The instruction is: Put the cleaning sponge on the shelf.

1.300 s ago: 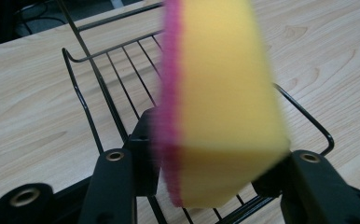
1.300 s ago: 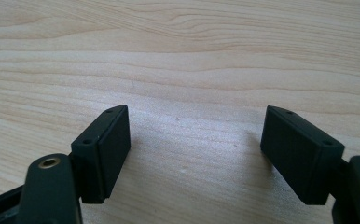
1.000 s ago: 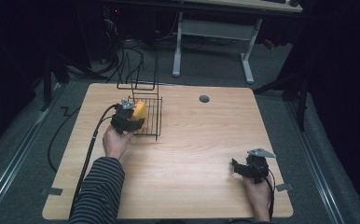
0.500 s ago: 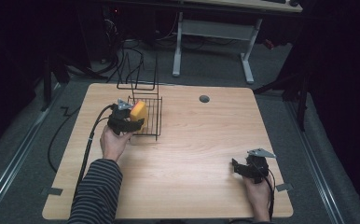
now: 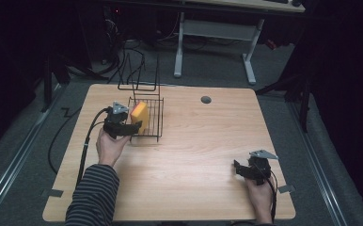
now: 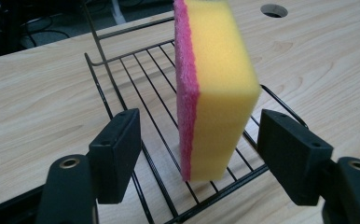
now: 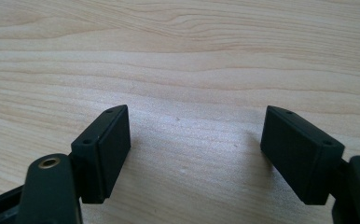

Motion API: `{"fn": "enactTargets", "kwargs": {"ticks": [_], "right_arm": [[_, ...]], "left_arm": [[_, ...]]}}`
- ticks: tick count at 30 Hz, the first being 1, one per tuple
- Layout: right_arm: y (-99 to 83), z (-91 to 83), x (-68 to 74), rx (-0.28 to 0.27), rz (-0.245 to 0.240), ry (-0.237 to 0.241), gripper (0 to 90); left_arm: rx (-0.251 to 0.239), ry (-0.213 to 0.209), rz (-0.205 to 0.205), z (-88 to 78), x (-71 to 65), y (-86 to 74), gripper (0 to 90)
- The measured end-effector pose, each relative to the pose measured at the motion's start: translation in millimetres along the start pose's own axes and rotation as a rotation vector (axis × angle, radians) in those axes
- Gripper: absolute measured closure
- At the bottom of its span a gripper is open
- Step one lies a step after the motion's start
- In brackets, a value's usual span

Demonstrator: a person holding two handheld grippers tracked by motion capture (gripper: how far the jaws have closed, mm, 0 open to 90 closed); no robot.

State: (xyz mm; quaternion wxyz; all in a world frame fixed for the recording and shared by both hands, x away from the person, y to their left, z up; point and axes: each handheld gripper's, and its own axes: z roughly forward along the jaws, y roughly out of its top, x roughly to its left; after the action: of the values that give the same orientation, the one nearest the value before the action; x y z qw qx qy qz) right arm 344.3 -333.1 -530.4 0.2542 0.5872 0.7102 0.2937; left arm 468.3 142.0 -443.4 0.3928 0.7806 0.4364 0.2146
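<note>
A yellow sponge (image 5: 139,116) with a pink scouring face stands on edge in a black wire rack (image 5: 153,123) at the table's left. In the left gripper view the sponge (image 6: 215,88) rises between the two jaws, with a gap on each side, and the rack (image 6: 136,84) lies under it. My left gripper (image 5: 131,129) is open at the rack's near left corner. My right gripper (image 5: 238,170) rests open low over the bare wood near the front right edge, with nothing between its jaws in the right gripper view (image 7: 194,154).
A round cable hole (image 5: 206,100) sits at the back of the wooden table (image 5: 193,150). The rack's tall wire back (image 5: 139,75) rises behind the sponge. A black cable (image 5: 88,141) trails from the left gripper off the table's left side.
The left gripper has drawn back slightly toward the person from the sponge, which stays standing in the rack. The right gripper has not moved.
</note>
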Motion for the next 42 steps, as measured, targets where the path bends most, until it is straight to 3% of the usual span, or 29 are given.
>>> {"fn": "enactTargets", "kwargs": {"ticks": [19,26,42], "right_arm": [[0.0,0.0,0.0,0.0,0.0,0.0,24.3],[0.0,0.1,-0.1,-0.001,-0.002,-0.001,24.3],[0.0,0.1,-0.1,-0.002,-0.002,-0.001,24.4]], "left_arm": [[-0.04,-0.01,-0.001,-23.8,1.1,-8.8,29.9],[-0.049,-0.028,-0.016,-29.0,2.0,-12.1,24.3],[-0.078,-0.024,-0.028,-46.6,4.9,-21.6,27.5]]}}
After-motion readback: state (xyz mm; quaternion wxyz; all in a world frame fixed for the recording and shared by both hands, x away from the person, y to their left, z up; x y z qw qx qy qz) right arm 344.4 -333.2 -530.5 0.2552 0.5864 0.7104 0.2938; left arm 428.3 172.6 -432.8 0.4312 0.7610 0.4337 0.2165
